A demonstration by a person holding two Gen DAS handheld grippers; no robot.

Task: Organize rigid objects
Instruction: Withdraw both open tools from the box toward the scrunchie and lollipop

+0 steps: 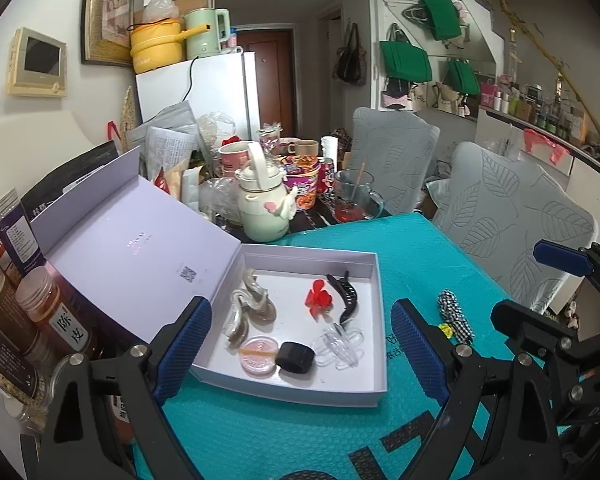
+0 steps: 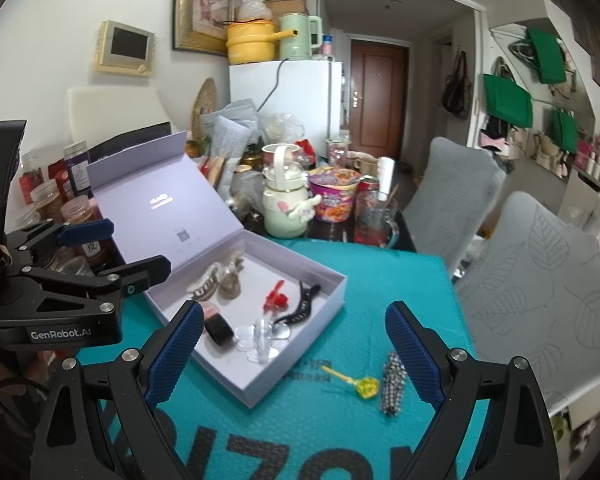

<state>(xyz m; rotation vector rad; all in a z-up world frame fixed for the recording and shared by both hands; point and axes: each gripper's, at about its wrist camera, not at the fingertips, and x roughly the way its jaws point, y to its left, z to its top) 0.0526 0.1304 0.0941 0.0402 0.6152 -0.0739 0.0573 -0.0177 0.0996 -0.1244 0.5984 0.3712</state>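
Far end of the table crowded: cream kettle-shaped bottle [image 1: 262, 204], instant noodle cup [image 1: 302, 182], glass mug [image 1: 354, 196] with red liquid, jars [image 1: 44, 304] along the left edge. Two grey leaf-print chairs [image 1: 512, 232] stand on the right side. None of this sits between the tools and the work area.

Lavender box [image 1: 374, 320] open on the teal mat [image 1: 420, 248], lid [image 1: 132, 248] leaning back toward the jars. Inside: two beige claw clips [image 1: 252, 304], red flower clip [image 1: 319, 300], black claw clip [image 1: 346, 294], clear claw clip [image 1: 340, 346], pink round compact [image 1: 257, 356], small black block [image 1: 297, 357] just beside the compact.

Outside the box, on the mat to its right: black-and-white checked hair tie [image 2: 392, 384] and a yellow pin [image 2: 354, 382], lying near each other.

Left gripper [image 1: 302, 354]: jaws spread wide, nothing between the pads; the near edge of the box shows in the gap below.

Right gripper [image 2: 296, 356]: jaws also wide apart, empty, touching nothing; near box corner and yellow pin visible between the fingers.
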